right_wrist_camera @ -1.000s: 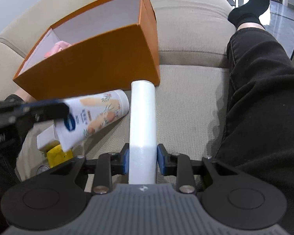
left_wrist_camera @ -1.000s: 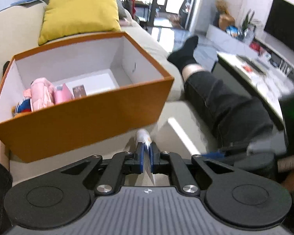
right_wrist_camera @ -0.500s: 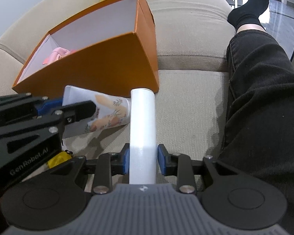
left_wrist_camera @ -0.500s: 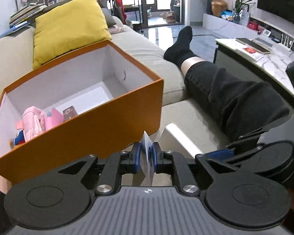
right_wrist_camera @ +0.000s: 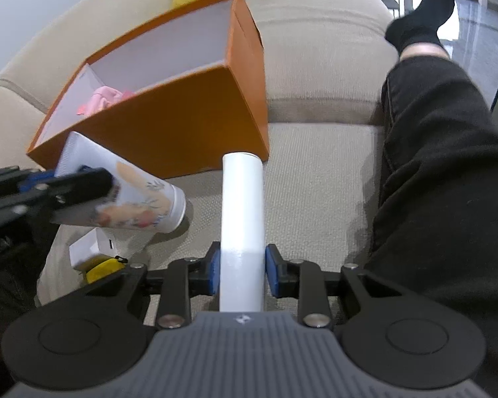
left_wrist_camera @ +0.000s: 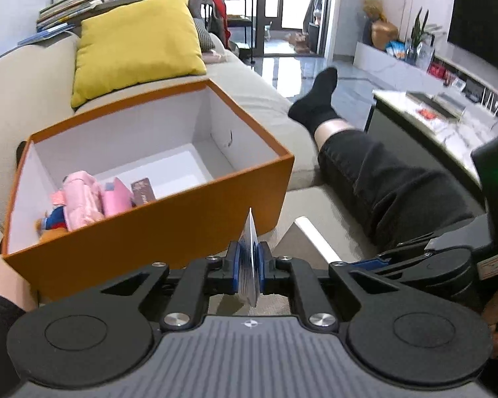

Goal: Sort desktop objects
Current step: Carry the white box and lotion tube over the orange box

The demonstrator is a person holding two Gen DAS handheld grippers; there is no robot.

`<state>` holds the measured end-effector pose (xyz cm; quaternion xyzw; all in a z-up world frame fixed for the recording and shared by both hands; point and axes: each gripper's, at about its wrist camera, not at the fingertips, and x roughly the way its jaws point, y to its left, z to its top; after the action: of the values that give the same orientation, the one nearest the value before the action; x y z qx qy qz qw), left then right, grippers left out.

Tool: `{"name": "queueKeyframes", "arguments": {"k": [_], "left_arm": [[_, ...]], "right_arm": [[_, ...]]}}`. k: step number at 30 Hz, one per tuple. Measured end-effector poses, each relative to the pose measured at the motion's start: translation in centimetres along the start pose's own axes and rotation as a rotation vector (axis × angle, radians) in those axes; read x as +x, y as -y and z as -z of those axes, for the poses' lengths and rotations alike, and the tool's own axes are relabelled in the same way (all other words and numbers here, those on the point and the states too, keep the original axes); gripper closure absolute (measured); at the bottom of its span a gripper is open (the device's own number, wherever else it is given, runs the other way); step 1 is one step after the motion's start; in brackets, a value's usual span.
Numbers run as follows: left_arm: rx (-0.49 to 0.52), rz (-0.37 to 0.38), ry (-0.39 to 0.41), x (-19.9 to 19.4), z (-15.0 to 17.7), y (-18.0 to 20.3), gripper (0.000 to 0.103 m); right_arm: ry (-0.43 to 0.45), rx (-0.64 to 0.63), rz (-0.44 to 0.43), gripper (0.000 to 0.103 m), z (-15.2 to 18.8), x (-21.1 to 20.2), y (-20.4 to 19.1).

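The left gripper (left_wrist_camera: pixel 248 263), clamped on the lotion tube (right_wrist_camera: pixel 139 199), has risen toward the orange box (left_wrist_camera: pixel 169 225). The right gripper (right_wrist_camera: pixel 242 273) grips a white cylinder (right_wrist_camera: pixel 242 212). Pink toys (left_wrist_camera: pixel 83 199) lie inside the box.

A beige sofa (left_wrist_camera: pixel 269 106) with ribbed fabric fills the near ground, a yellow cushion (left_wrist_camera: pixel 136 43) leaning against its backrest. Stacked books (left_wrist_camera: pixel 66 10) lie on a ledge behind the backrest. Beyond the sofa a glossy pale tiled floor (left_wrist_camera: pixel 355 86) reflects daylight from a tall glazed door (left_wrist_camera: pixel 289 6). Along the right wall a low white media cabinet (left_wrist_camera: pixel 391 69) carries a potted plant (left_wrist_camera: pixel 418 36) and small items under a dark television screen (left_wrist_camera: pixel 481 23). A pale-topped coffee table (left_wrist_camera: pixel 448 122) stands before it
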<state>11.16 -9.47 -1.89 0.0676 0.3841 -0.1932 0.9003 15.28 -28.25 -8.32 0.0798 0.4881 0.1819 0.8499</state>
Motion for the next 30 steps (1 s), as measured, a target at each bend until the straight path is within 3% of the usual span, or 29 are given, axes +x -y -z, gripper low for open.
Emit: {"name": "queueKeyframes", "arguments": {"k": [8,12,16,22,30], "left_arm": [[-0.03,0.064,0.045,-4.8,-2.2,-2.0,0.092],[-0.067,0.113,0.081,-6.8,-4.3,-4.0,0.092],[-0.067,0.085,0.135,-7.5,-7.1,-6.1,0.092],[-0.071,0.035,0.118,-4.3,-10.7,-9.0,0.092],[-0.119,0.028,0.078,0.7,-11.7,-12.8,0.092]], "right_arm": [[0.098,-0.046,-0.091,0.074,-2.7,-6.9,-1.3],[0.165,-0.102,-0.132,0.074,-6.3,-9.6,-3.2],[0.223,-0.2,-0.093,0.074,-10.4,-9.8,-6.0],[0.182,-0.264,-0.012,0.074,-17.1,-4.1,-9.4],[0.012,-0.381,0.18,0.074,-19.3,7.4,-10.8]]}}
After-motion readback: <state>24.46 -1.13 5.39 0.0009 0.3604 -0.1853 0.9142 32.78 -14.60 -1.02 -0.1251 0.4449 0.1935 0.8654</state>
